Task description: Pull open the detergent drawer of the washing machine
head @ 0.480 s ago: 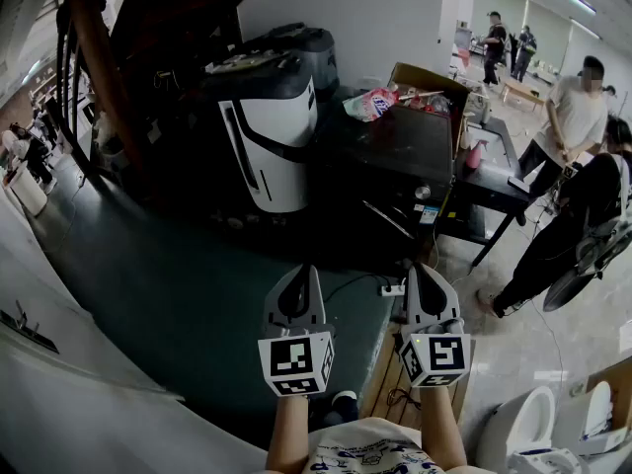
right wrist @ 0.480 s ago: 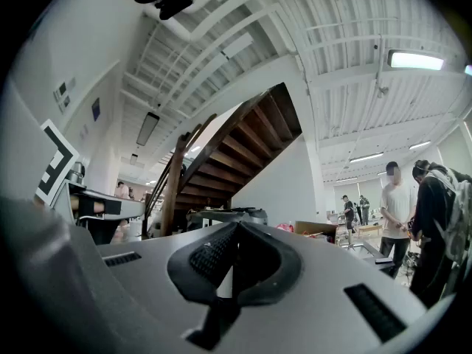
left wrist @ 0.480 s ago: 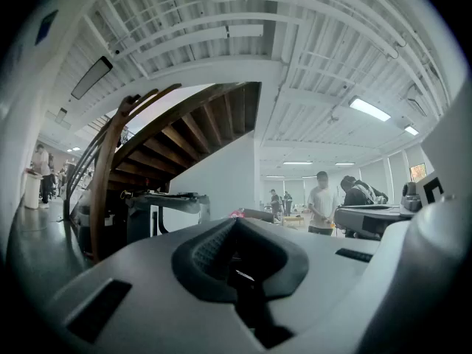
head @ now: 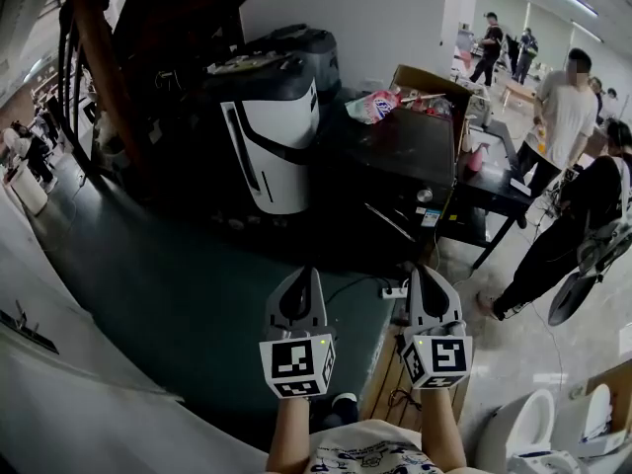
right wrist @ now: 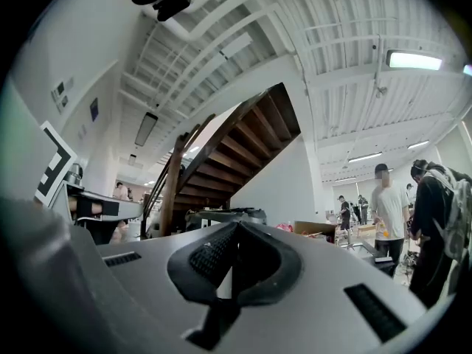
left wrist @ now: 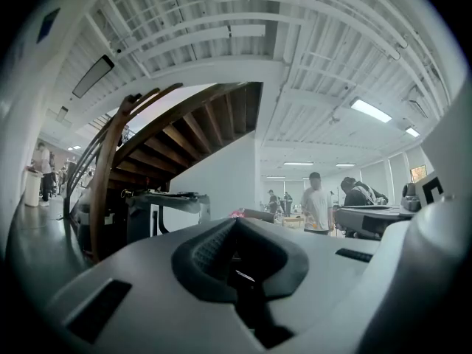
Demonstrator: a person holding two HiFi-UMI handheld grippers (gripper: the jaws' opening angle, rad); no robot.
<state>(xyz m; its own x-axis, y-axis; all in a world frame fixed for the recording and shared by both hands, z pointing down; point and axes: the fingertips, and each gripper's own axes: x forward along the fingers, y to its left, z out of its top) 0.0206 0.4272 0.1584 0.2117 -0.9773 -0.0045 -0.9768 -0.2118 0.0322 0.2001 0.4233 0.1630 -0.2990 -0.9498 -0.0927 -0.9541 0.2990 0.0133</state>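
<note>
Bystander (head: 566, 107) stepped left; left tool (head: 304, 274), right tool (head: 418, 271) closed.

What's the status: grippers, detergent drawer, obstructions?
Left gripper shut, empty; right gripper shut, empty. Both apart from white machine; drawer not discernible. Power strip on floor ahead.

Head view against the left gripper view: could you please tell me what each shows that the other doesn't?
Only the head view: the person's forearms and a power strip on the floor. Only the left gripper view: the ceiling lights. Both: the stairs, the white machine and bystanders.
</note>
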